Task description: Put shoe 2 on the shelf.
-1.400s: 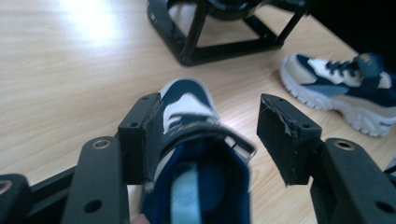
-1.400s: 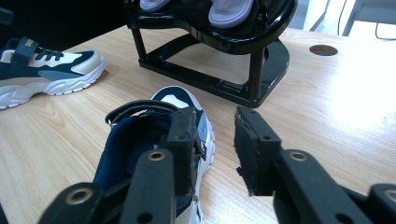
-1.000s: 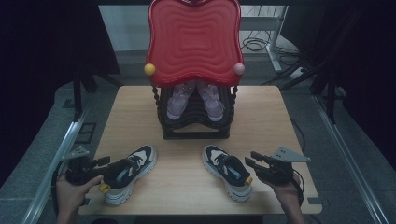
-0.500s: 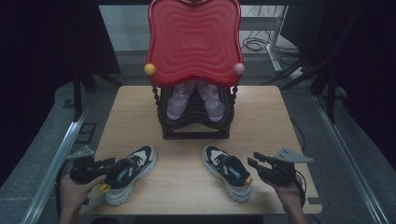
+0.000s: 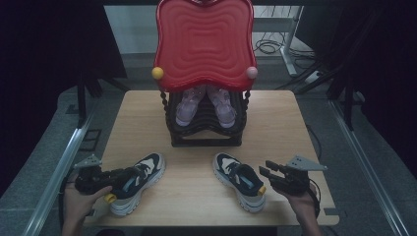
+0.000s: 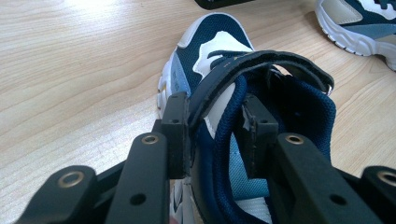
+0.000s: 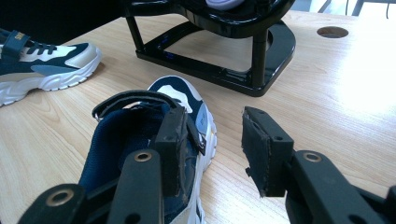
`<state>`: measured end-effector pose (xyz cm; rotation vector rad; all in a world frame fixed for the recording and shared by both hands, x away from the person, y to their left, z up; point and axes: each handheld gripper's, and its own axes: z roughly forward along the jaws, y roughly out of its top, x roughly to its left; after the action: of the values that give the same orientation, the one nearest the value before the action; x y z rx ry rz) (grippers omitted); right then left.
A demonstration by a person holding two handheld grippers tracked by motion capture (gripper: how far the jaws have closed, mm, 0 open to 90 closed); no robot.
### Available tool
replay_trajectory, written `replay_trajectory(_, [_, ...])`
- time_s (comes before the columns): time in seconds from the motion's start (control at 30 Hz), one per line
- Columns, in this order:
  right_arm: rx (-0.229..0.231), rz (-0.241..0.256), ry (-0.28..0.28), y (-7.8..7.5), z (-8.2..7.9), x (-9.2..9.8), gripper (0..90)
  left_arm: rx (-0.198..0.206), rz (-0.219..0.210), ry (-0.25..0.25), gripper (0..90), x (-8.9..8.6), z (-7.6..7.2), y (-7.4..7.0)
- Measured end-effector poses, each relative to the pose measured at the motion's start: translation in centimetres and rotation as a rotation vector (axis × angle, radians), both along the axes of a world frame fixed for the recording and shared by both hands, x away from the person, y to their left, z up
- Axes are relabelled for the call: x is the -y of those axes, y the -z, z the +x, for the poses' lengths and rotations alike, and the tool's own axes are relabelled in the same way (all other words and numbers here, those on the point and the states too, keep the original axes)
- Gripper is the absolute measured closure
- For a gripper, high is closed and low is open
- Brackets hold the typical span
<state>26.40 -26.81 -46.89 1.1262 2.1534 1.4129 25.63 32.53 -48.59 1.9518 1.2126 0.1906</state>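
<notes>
We find the left gripper (image 6: pixel 212 135) clenched on the collar of the left sneaker (image 5: pixel 134 180), its heel hidden, near-left on the table (image 5: pixel 196 196). The right gripper (image 7: pixel 212 149) stands released beside the right sneaker (image 7: pixel 154 140), heel cut off.

A black shoe rack (image 5: pixel 206 132) stands at the far middle of the wooden table (image 5: pixel 275 118), and a pair of lilac shoes (image 5: pixel 205 104) sits on it, toes toward the near edge. A wavy red tray (image 5: pixel 204 44) rises above the rack, with a yellow ball (image 5: pixel 157 73) and a pink ball (image 5: pixel 251 73) at its lower corners. Cables (image 5: pixel 268 45) lie on the floor beyond.
</notes>
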Motion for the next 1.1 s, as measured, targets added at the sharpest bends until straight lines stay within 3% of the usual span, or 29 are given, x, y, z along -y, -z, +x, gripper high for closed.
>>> replay_trajectory(0.23, [0.011,0.032,-0.040,-1.1,0.4,-0.5,58.4,0.004,0.007,-0.003,68.9,0.1,0.0,0.0])
replay_trajectory(0.37, [-0.024,0.032,-0.095,-1.5,1.1,-1.2,56.7,0.002,0.010,-0.003,68.9,0.1,0.0,0.0])
replay_trajectory(0.53, [-0.064,0.012,-0.134,-1.6,2.6,-2.6,56.0,0.000,0.011,-0.004,69.9,0.1,0.0,0.0])
replay_trajectory(0.73, [-0.136,-0.057,-0.165,-0.9,4.0,-3.8,55.6,0.000,0.014,-0.002,70.9,0.1,0.0,0.0])
replay_trajectory(0.93, [-0.171,-0.098,-0.173,-0.3,4.1,-4.0,56.5,-0.002,0.010,-0.003,71.2,0.1,0.0,0.0])
replay_trajectory(1.1, [-0.190,-0.104,-0.183,-0.2,4.2,-3.9,56.9,-0.006,0.007,-0.009,71.0,0.1,0.0,0.0])
